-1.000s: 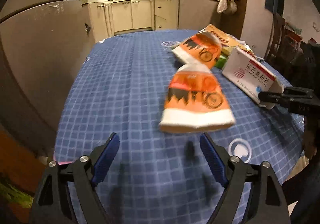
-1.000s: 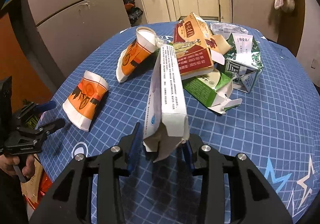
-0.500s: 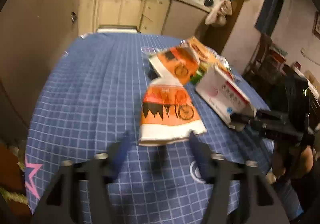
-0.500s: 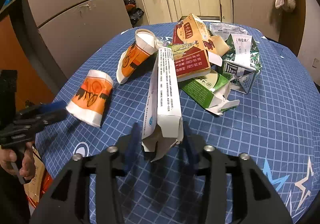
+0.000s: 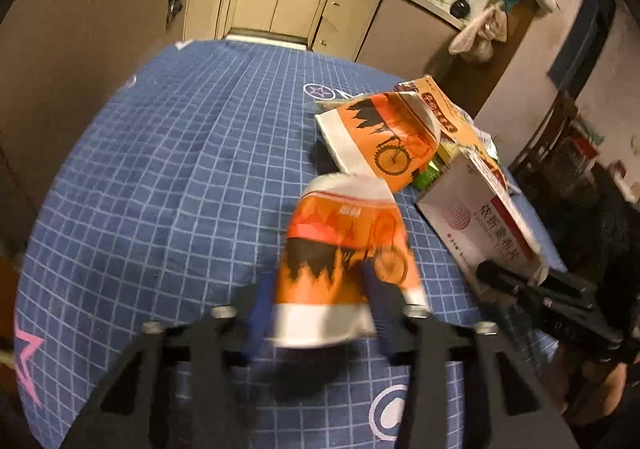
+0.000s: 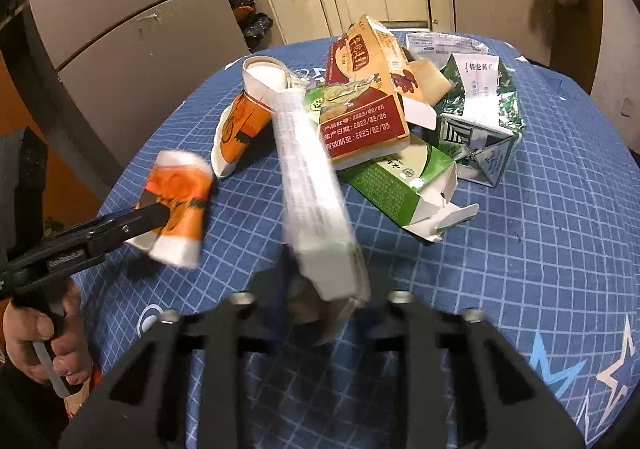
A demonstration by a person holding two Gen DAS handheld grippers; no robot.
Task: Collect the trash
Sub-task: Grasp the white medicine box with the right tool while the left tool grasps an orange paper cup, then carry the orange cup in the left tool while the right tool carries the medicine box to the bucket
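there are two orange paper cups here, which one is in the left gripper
The nearer orange cup, with the left gripper closed on its white-rimmed end. The other orange cup lies free, farther back against the pile of boxes.

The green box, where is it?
In the right wrist view the green box lies on the blue tablecloth right of centre, partly under the red box, with the green-and-white carton just to its right.

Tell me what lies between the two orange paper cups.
Only bare blue checked tablecloth: the held cup and the lying cup sit apart, per the right wrist view.
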